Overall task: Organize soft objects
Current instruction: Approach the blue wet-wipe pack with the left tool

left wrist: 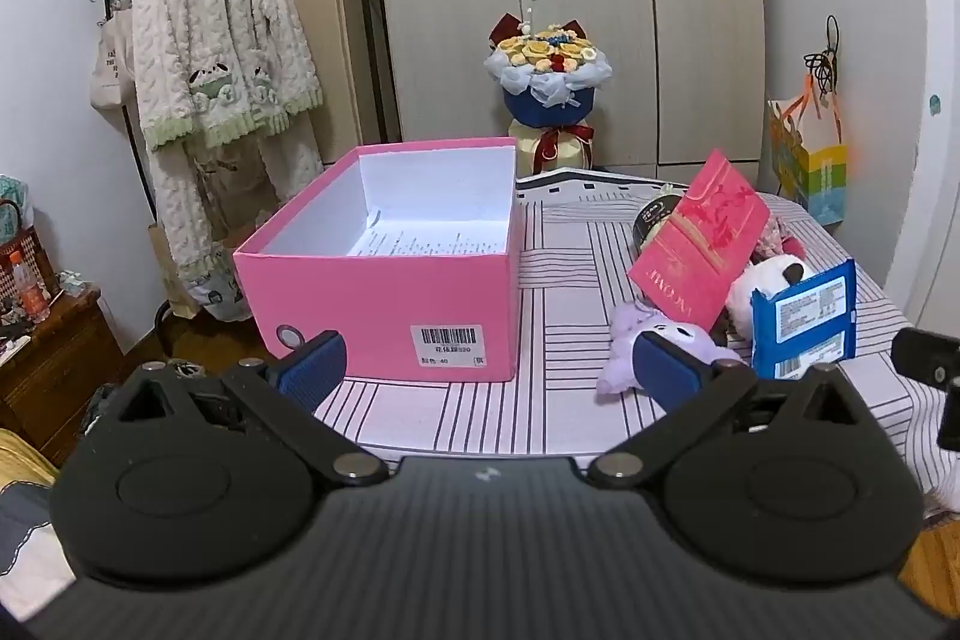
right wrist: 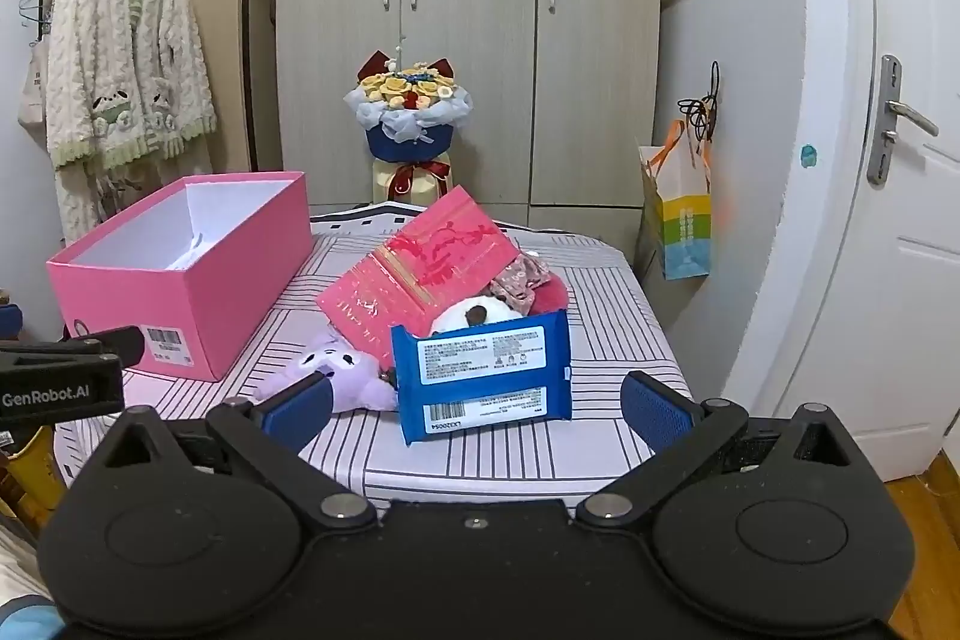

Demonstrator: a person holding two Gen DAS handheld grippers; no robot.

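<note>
Both grippers hovering with fingers spread wide, left gripper (left wrist: pixel 489 373) and right gripper (right wrist: pixel 477 403) grasping nothing. Purple plush (right wrist: pixel 342 376) lying on table (right wrist: pixel 600 340) beside pink box (left wrist: pixel 384 292), probably best grabbing mid-body, avoiding blue packet (right wrist: pixel 486 376).

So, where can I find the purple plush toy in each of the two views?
Left wrist: purple plush toy at lower right, partly behind a finger pad.
Right wrist: purple plush toy left of centre, beside the blue packet.
Shared landmark: pink box.
</note>
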